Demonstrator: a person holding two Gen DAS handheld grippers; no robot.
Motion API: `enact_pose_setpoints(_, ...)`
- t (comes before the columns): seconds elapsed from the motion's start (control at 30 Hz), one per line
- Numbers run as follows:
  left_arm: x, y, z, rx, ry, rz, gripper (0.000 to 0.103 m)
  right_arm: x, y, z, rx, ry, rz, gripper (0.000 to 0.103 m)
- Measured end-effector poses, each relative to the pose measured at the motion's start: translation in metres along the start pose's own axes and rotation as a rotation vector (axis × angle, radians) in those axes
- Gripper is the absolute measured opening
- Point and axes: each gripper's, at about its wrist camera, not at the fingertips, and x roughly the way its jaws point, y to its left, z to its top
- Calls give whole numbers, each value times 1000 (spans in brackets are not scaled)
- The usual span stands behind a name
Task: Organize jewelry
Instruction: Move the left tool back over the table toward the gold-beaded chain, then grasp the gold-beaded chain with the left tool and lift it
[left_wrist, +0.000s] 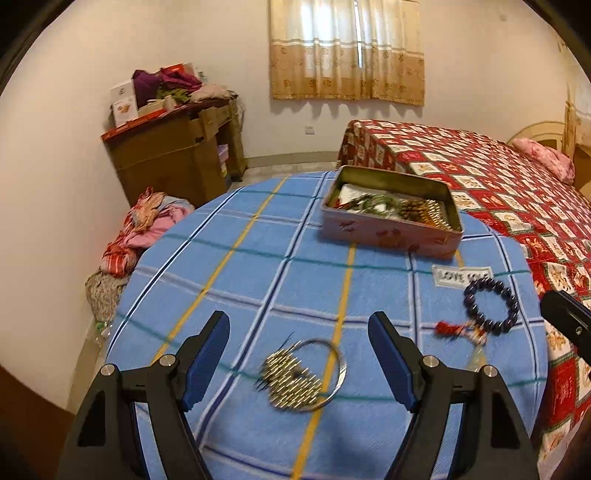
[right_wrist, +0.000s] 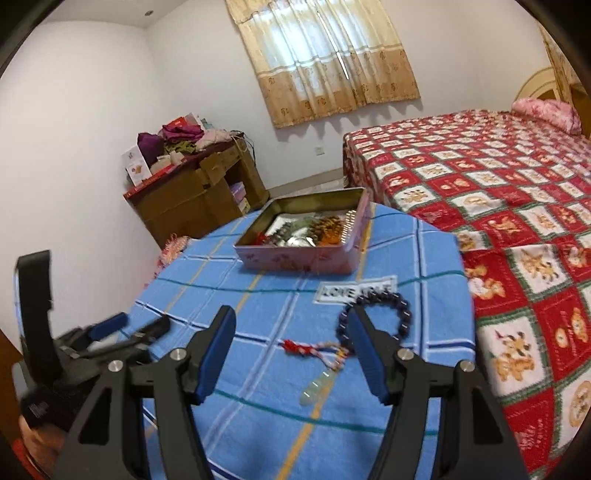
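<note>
A pink tin box (left_wrist: 391, 232) with several pieces of jewelry in it stands open at the far side of the blue checked table (left_wrist: 258, 266); it also shows in the right wrist view (right_wrist: 295, 260). A silver ring necklace with gold spikes (left_wrist: 303, 376) lies between the fingers of my open, empty left gripper (left_wrist: 299, 328). A dark bead bracelet (left_wrist: 491, 304) lies to the right, with a red tassel cord (left_wrist: 448, 328) beside it. In the right wrist view my open, empty right gripper (right_wrist: 291, 325) hovers over the tassel cord (right_wrist: 314, 349), and the bracelet (right_wrist: 384, 317) lies by its right finger.
A bed with a red checked cover (right_wrist: 498, 206) stands right of the table. A brown cabinet piled with clothes (left_wrist: 177, 147) stands at the back left wall. A clothes heap (left_wrist: 144, 229) lies on the floor. The left gripper's body (right_wrist: 92, 343) shows at the left of the right wrist view.
</note>
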Motion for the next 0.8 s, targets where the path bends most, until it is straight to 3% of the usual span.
enact_pose_setpoints(0.2,0,28,-34,-11,27,33,78,12,0,-28,0,107,28,67)
enact_pose_setpoints(0.3,2,42,-47,-40,59,28,78,17,9,-33,-29,132,63,55)
enact_pose_setpoints(0.37,5,49,-53,-70,80,15,78,18,17,-35,-56,136,78,54)
enact_pose_setpoints(0.73,24,36,-39,-77,69,-105,76,18,24,-39,-61,149,96,54)
enact_pose_setpoints(0.77,28,32,-36,-70,70,-111,74,18,24,-40,-61,151,95,54)
enact_pose_setpoints(0.8,32,28,-34,-62,69,-99,64,18,25,-40,-62,152,95,54)
